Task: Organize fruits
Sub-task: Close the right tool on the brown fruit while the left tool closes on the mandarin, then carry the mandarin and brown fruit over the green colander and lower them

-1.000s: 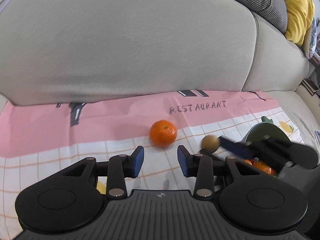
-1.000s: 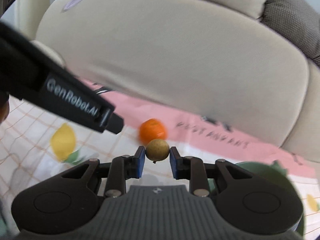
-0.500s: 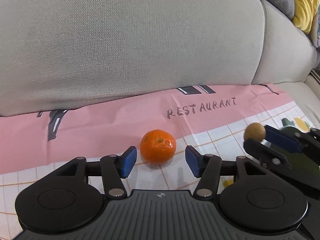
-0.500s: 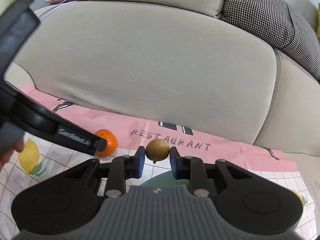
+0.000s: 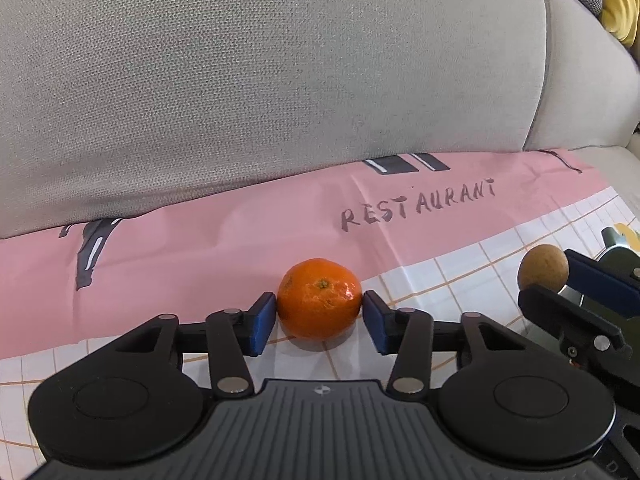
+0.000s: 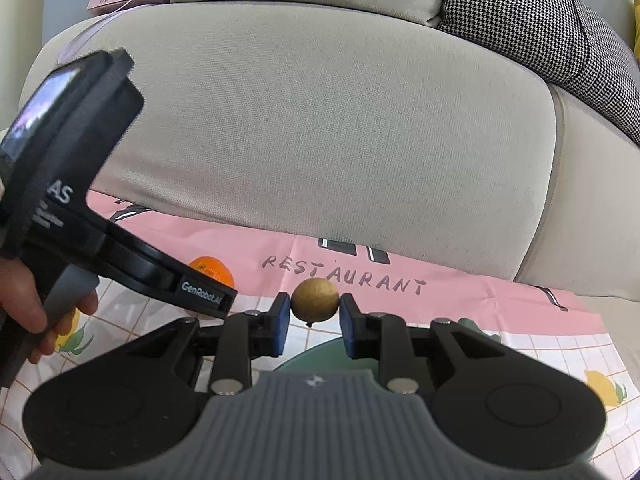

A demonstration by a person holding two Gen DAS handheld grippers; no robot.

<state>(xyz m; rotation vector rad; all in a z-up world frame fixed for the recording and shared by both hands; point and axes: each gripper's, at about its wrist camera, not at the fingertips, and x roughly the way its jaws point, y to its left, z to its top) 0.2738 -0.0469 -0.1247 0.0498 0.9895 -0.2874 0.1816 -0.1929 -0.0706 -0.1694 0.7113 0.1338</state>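
An orange mandarin [image 5: 320,304] lies on the pink and white cloth [image 5: 200,248] on the sofa seat. My left gripper [image 5: 320,316] is around it, its jaws closing, and both blue pads touch the fruit's sides. A small round brown fruit [image 6: 315,300] hangs above a green plate [image 6: 320,354], with my right gripper [image 6: 315,314] shut on it. The left wrist view shows this brown fruit [image 5: 543,268] at the right edge. In the right wrist view the mandarin [image 6: 212,270] is half hidden behind the left gripper's body.
The beige sofa backrest [image 5: 280,80] rises just behind the cloth. A houndstooth cushion [image 6: 540,28] and a yellow cushion [image 5: 620,0] sit at the upper right. A person's hand [image 6: 24,304] holds the left gripper's handle at the left.
My left gripper came down and forward to the mandarin, opened wider, then closed onto its sides. The right gripper carried the brown fruit to the right, over the green plate.
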